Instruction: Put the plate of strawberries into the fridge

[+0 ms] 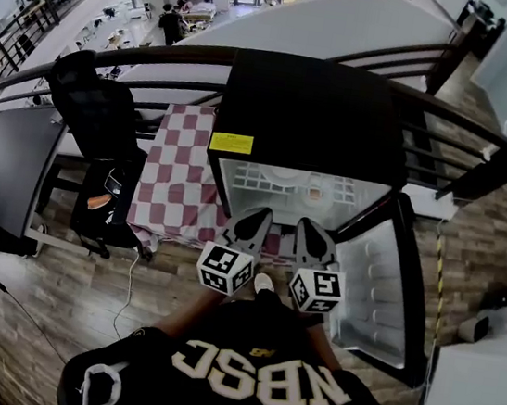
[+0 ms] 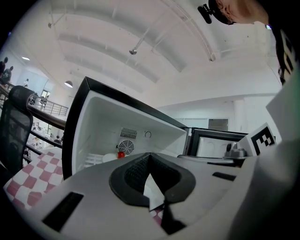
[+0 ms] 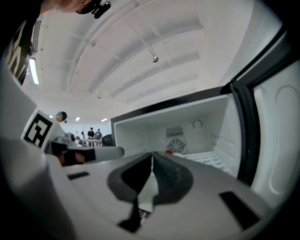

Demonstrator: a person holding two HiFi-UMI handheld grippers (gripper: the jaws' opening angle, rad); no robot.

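Note:
A black mini fridge (image 1: 312, 121) stands with its door (image 1: 379, 294) swung out to the right. Inside, on the white wire shelf, sits a pale plate (image 1: 315, 194) with strawberries; in the left gripper view the plate (image 2: 109, 158) shows a red strawberry (image 2: 121, 154) near the fan grille, and the right gripper view shows a strawberry (image 3: 168, 152) too. My left gripper (image 1: 259, 215) and right gripper (image 1: 310, 224) hang side by side just outside the fridge opening, both pointing in. The left gripper (image 2: 149, 157) and the right gripper (image 3: 151, 157) have their jaws shut with nothing between them.
A table with a red and white checkered cloth (image 1: 173, 176) lies left of the fridge. A black office chair (image 1: 98, 110) stands further left. A dark railing (image 1: 162, 55) runs behind the fridge. The floor is wooden planks (image 1: 54, 291).

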